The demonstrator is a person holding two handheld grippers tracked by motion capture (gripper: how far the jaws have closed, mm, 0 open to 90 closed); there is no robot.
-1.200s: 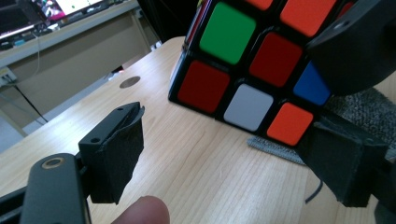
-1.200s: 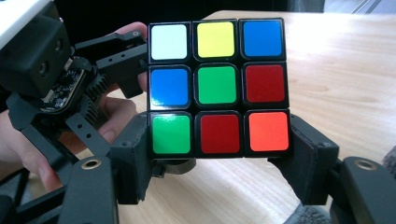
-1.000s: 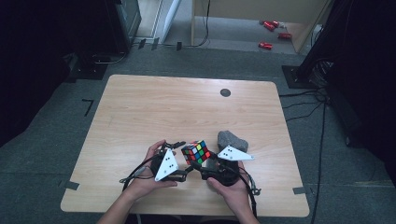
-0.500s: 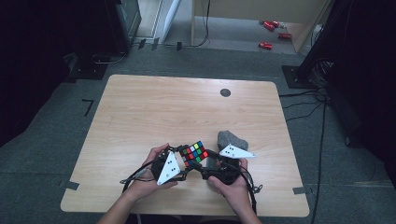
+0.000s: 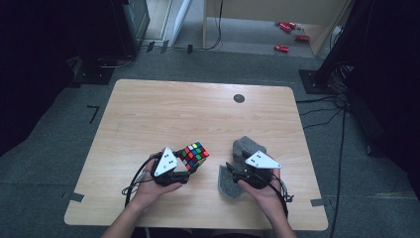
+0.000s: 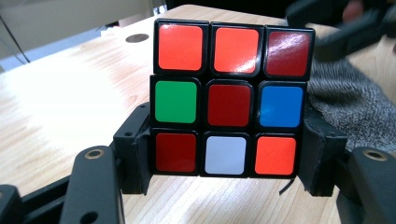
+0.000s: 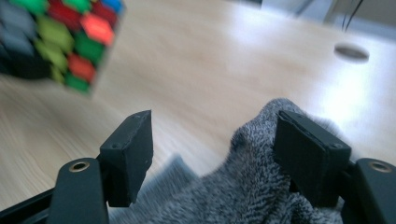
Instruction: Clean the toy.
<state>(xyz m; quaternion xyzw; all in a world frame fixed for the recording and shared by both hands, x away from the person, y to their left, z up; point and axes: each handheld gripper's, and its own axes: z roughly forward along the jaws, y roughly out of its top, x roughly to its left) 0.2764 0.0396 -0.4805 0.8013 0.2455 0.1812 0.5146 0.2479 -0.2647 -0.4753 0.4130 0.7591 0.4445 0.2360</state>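
A scrambled Rubik's cube point(image 5: 194, 155) is at the front of the wooden table point(image 5: 198, 114), left of centre. My left gripper point(image 5: 188, 166) is shut on it. In the left gripper view the pads point(image 6: 140, 154) press on both sides of the bottom row of the cube point(image 6: 229, 100); these jaws have just been closing. A grey woolly cloth point(image 5: 246, 148) lies to the right. My right gripper point(image 5: 232, 171) is over it and open. Its jaws have just been closing, and the cloth point(image 7: 252, 186) lies between them, against the right pad point(image 7: 308, 149).
A dark round hole point(image 5: 239, 98) sits near the table's far edge. Cables trail from both grippers toward the front edge. Beyond the table are grey floor, black stands and small red objects point(image 5: 282, 48).
The right gripper has moved right, away from the cube and onto the grey cloth. The left gripper has closed on the cube and carried it slightly left.
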